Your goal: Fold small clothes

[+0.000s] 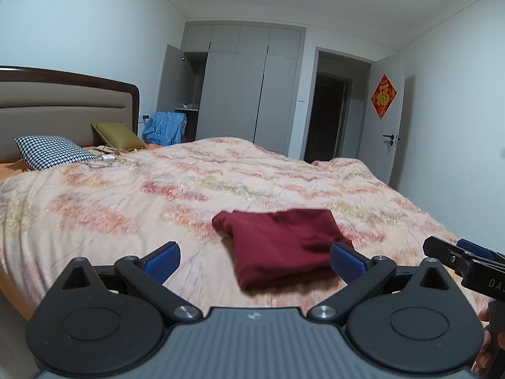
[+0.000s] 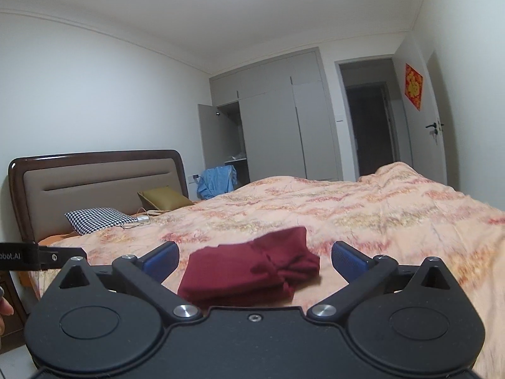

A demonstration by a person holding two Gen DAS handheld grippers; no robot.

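Note:
A folded dark red garment [image 1: 281,246] lies on the bed's floral peach quilt [image 1: 189,183], near the front edge. It also shows in the right wrist view [image 2: 252,271], with a bunched fold at its right side. My left gripper [image 1: 255,260] is open and empty, held just before the garment. My right gripper [image 2: 255,260] is open and empty, also just short of the garment. The right gripper shows at the right edge of the left wrist view [image 1: 467,260]. The left gripper's side shows at the left edge of the right wrist view [image 2: 41,255].
A houndstooth pillow [image 1: 53,155], an olive cushion [image 1: 118,135] and a cable [image 1: 104,161] lie by the headboard [image 1: 63,104]. A blue garment [image 1: 164,128] hangs beside the grey wardrobe [image 1: 246,94], one door open. An open doorway [image 1: 331,117] is at the right.

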